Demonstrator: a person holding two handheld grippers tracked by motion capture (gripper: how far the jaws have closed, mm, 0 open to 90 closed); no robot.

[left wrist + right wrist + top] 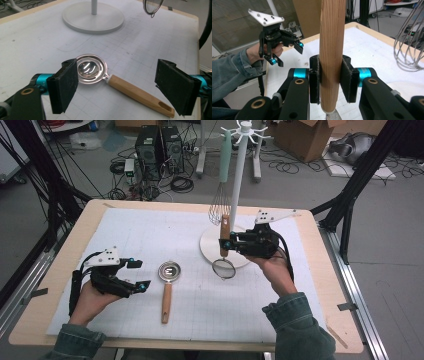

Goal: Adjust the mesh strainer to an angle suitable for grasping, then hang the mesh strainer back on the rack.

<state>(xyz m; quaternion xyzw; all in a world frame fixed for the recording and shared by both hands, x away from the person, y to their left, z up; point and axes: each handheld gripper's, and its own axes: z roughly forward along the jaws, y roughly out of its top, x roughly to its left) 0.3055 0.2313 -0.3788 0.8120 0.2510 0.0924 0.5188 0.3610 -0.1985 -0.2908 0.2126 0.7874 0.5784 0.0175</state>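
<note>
My right gripper [225,241] [331,83] is shut on the wooden handle [332,45] of a small mesh strainer [223,268], which hangs upright, mesh down, just above the white stand's round base [210,251]. A metal slotted spoon with a wooden handle [167,285] [91,68] lies flat on the white mat. To its left my left gripper [141,274] [117,78] is open, its wide jaws either side of the spoon without touching it. On the stand [240,180] hangs a whisk [220,207] with a mint handle.
The white mat [150,235] covers most of the wooden table. The stand's base [92,18] sits at the back right of the mat, with the whisk wires [412,50] close beside the strainer's handle. Cables, computer towers and boxes lie on the floor behind.
</note>
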